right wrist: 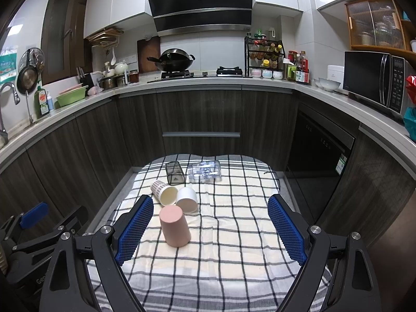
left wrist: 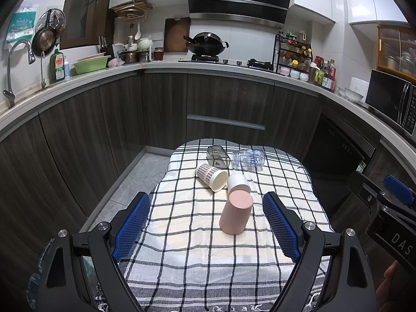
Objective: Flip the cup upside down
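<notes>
A pink cup point(left wrist: 236, 212) stands upside down on the checked cloth, also in the right wrist view point(right wrist: 174, 226). Behind it a white cup point(left wrist: 238, 182) point(right wrist: 187, 199) and a patterned paper cup point(left wrist: 212, 176) point(right wrist: 163, 192) lie on their sides. A dark clear square cup point(left wrist: 218, 156) point(right wrist: 174, 173) and a clear printed glass point(left wrist: 248, 158) point(right wrist: 205, 172) lie on their sides further back. My left gripper point(left wrist: 206, 222) is open and empty, above the cloth's near part. My right gripper point(right wrist: 210, 227) is open and empty, to the right of the pink cup.
The checked cloth point(left wrist: 197, 254) point(right wrist: 234, 247) covers a small table. Dark cabinets and a countertop point(left wrist: 166, 66) with stove, wok, sink and microwave point(right wrist: 374, 80) surround it. The right gripper's body point(left wrist: 390, 208) shows at the left view's right edge. Floor point(left wrist: 135, 182) lies left of the table.
</notes>
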`<state>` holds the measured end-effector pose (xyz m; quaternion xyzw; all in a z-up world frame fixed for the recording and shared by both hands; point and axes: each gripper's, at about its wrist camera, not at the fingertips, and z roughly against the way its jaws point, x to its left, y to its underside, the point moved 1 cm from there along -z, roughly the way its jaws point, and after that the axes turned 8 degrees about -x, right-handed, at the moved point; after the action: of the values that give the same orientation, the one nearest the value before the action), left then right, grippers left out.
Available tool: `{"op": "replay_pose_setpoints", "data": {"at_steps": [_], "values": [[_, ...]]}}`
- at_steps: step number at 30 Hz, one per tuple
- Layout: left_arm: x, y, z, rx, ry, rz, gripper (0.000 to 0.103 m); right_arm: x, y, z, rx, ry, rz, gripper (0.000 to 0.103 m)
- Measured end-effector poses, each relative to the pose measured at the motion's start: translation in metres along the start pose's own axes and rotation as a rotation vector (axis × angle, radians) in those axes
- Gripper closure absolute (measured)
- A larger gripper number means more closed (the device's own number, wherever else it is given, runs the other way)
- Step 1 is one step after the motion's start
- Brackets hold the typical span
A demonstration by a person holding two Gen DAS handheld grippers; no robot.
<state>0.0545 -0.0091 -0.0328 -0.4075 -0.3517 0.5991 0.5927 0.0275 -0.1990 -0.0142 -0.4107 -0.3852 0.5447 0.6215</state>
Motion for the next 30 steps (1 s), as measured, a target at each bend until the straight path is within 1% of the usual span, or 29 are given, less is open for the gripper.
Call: {"op": "replay_pose_setpoints", "data": {"at_steps": [12, 30], "values": [[-0.0010, 0.0043, 0.0016, -0.008, -0.003, -0.023, 0.014, -0.0002, -0.0002, 0.0006, 0.002, 0.000, -0.002, 0.013], [0.0016, 0.0056, -0.0012, 0.013, -0.008, -0.007, 0.014, -0.0010, -0.0006, 0.0004, 0.001, 0.001, 0.002, 0.013]]}}
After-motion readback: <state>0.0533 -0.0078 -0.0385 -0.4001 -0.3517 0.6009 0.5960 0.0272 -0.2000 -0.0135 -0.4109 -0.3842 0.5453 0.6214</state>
